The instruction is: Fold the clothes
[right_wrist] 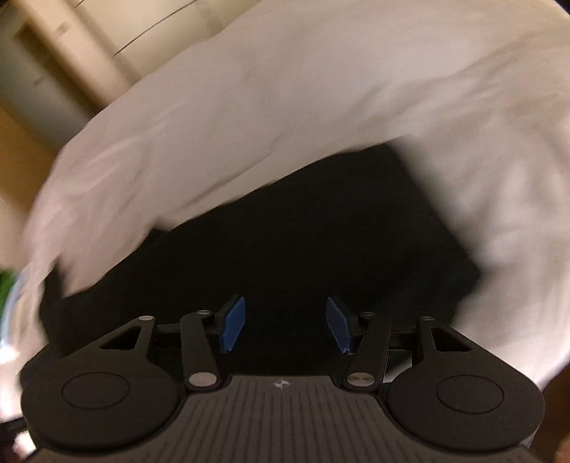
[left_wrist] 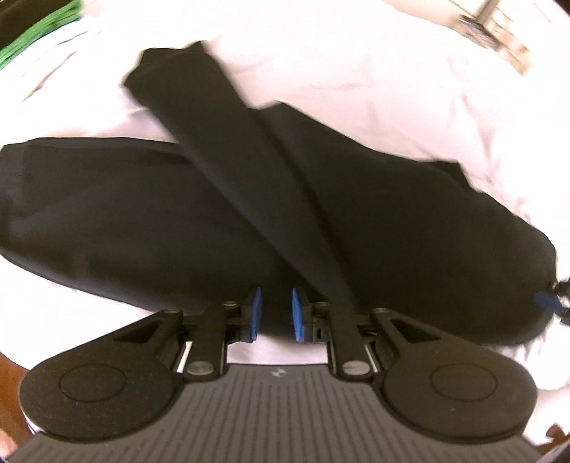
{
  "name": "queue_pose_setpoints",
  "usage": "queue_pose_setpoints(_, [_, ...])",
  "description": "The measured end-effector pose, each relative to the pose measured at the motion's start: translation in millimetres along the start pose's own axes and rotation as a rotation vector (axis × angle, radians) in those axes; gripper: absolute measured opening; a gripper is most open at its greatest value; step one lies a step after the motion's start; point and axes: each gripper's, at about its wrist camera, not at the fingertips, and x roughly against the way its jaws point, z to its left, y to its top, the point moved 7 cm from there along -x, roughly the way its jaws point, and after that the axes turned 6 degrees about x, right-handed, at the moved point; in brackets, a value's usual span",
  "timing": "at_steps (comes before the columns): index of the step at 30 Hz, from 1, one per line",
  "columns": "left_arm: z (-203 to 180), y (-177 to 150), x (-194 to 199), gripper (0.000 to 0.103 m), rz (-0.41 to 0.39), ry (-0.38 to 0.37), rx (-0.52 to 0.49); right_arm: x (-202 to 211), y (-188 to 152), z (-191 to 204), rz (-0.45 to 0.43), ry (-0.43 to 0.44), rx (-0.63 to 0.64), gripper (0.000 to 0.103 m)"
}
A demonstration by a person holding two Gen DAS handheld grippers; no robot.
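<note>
Two handheld grippers work over a white sheet that covers the whole working surface, rumpled into soft folds. Beyond it, the right wrist view shows pale cabinet fronts with dark seams, and a strip of brown wood at the lower left of the left wrist view. A green ribbed object lies at the sheet's far left edge; what it is cannot be made out.

A black garment lies spread on the sheet, one long sleeve folded diagonally across its body.

The left gripper sits at the garment's near edge, its blue pads drawn close with a narrow gap; whether cloth is pinched between them cannot be told. The right gripper hovers over the dark fabric with its jaws spread wide and nothing between them.

Both views are motion-blurred. Far right in the left wrist view, a blue-tipped black piece shows at the garment's edge, cut off by the frame. Objects at that view's upper right are too smeared to identify.
</note>
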Motion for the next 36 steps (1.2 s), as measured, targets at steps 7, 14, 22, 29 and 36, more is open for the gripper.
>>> queue_pose_setpoints(7, [75,75,-19,0.016,0.053,0.033,0.033,-78,-9,151,0.093,0.185,0.105,0.038])
queue_pose_setpoints(14, [120,169,-51,0.038,0.112,0.027,-0.011,-147,2,271,0.11,0.281,0.09,0.038])
queue_pose_setpoints(22, [162,251,-97,0.063,0.075,-0.116,0.182,-199,13,340,0.114,0.335,0.117,0.05])
queue_pose_setpoints(29, [173,267,-121,0.003,0.049,-0.291,0.306,-241,19,387,0.13,0.375,0.151,0.009])
queue_pose_setpoints(36, [232,237,-18,0.015,-0.17,-0.387,0.319,-177,-7,460,-0.052,0.574,0.483,0.007])
